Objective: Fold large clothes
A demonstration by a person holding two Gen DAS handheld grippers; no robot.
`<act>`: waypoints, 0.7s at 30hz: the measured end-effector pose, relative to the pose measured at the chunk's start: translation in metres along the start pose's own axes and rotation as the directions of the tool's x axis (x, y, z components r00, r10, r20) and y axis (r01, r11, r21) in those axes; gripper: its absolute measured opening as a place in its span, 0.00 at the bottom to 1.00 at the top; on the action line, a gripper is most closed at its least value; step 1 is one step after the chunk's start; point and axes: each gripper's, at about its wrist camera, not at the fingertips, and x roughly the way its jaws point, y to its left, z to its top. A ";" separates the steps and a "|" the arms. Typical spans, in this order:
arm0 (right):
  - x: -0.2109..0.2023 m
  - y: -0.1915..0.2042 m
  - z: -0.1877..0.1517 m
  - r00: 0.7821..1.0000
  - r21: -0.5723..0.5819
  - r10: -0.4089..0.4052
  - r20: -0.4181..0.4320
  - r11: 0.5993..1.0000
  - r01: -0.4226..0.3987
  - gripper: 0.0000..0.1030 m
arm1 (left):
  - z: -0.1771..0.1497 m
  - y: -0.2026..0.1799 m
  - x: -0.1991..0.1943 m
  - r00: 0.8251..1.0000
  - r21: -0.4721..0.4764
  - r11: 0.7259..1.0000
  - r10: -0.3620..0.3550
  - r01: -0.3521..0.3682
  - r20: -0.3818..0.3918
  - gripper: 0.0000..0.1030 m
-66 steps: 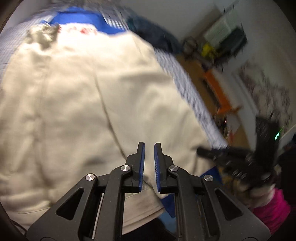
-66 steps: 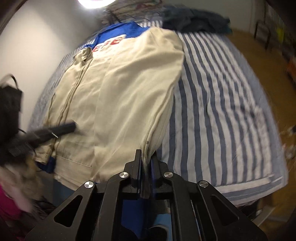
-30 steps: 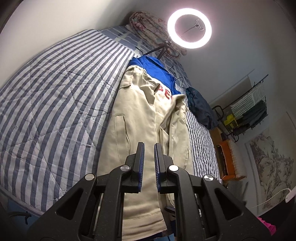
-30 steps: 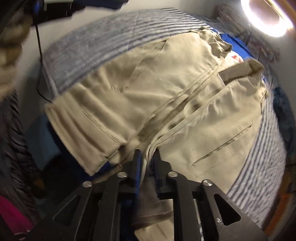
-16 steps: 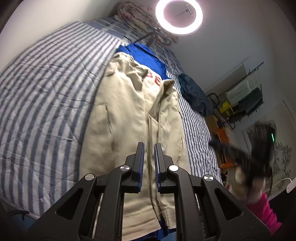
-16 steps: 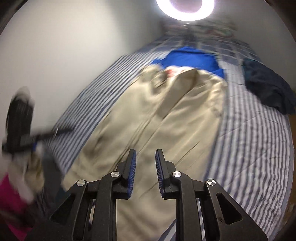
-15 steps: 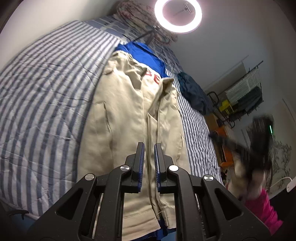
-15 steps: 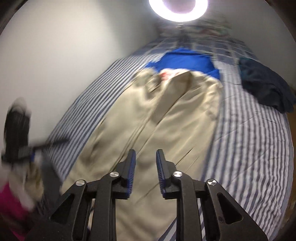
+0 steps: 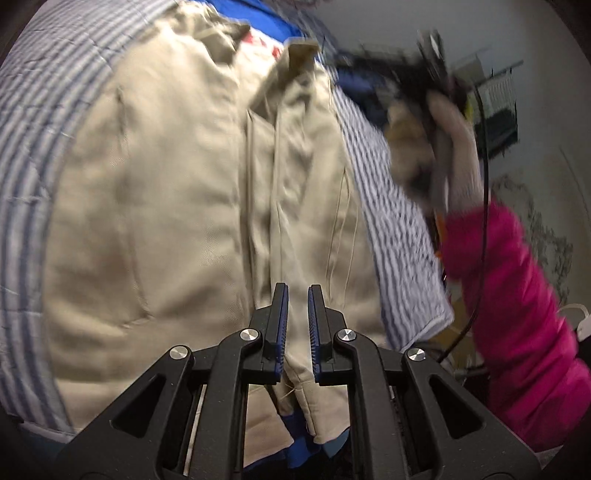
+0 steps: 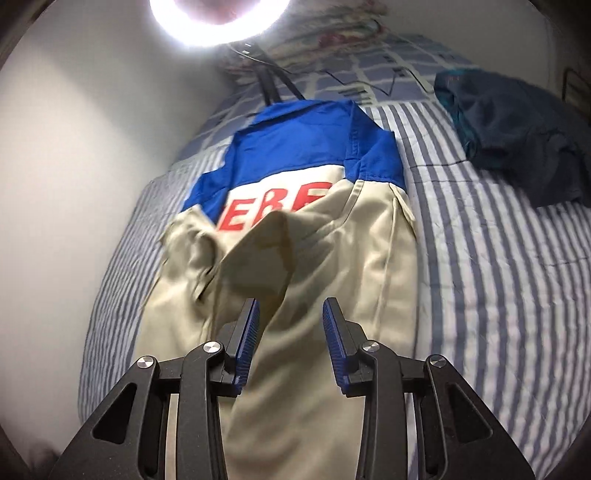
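On the bed [image 10: 517,295], a beige and blue jacket [image 10: 332,277] lies lengthwise over the blue-and-white striped cover, its blue yoke and red lettering toward the far end near the ring light [image 10: 207,18]. The jacket's near hem hangs at the bed's front edge, where the left tool [image 9: 295,306] hovers just above the cloth with its blue-padded jaws only a narrow gap apart and nothing between them. The right tool [image 10: 291,325] is held over the jacket's middle, jaws spread wide and empty; a raised fold of beige cloth stands just beyond its tips. In the left view the right tool appears blurred over the bed's right side, gripped by a hand [image 9: 443,140] in a pink sleeve [image 9: 509,306]. Striped cover shows bare on both sides of the jacket, wider on the right, where a dark blue garment [image 10: 517,136] lies well apart near the far corner. A plain pale wall [image 10: 74,147] runs along the bed's left side, and a rack [image 9: 495,107] stands against the right wall.
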 end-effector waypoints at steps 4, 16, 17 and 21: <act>0.031 0.002 0.018 0.997 -0.008 -0.068 -0.029 0.998 0.068 0.33 | -0.008 -0.005 0.022 0.997 0.018 1.000 0.001 0.000 -0.074 0.09; 0.064 0.026 0.028 0.977 -0.148 -0.201 -0.070 0.971 0.189 0.05 | -0.033 -0.030 0.050 0.987 0.124 0.992 -0.008 0.028 -0.159 0.08; 0.062 0.029 0.030 0.981 -0.145 -0.182 -0.064 0.974 0.172 0.04 | -0.035 -0.032 0.053 0.987 0.129 0.991 -0.008 0.029 -0.163 0.08; 0.083 0.047 0.032 0.984 -0.209 -0.164 -0.073 0.967 0.146 0.04 | -0.042 -0.041 0.060 0.985 0.141 0.990 -0.005 0.030 -0.171 0.08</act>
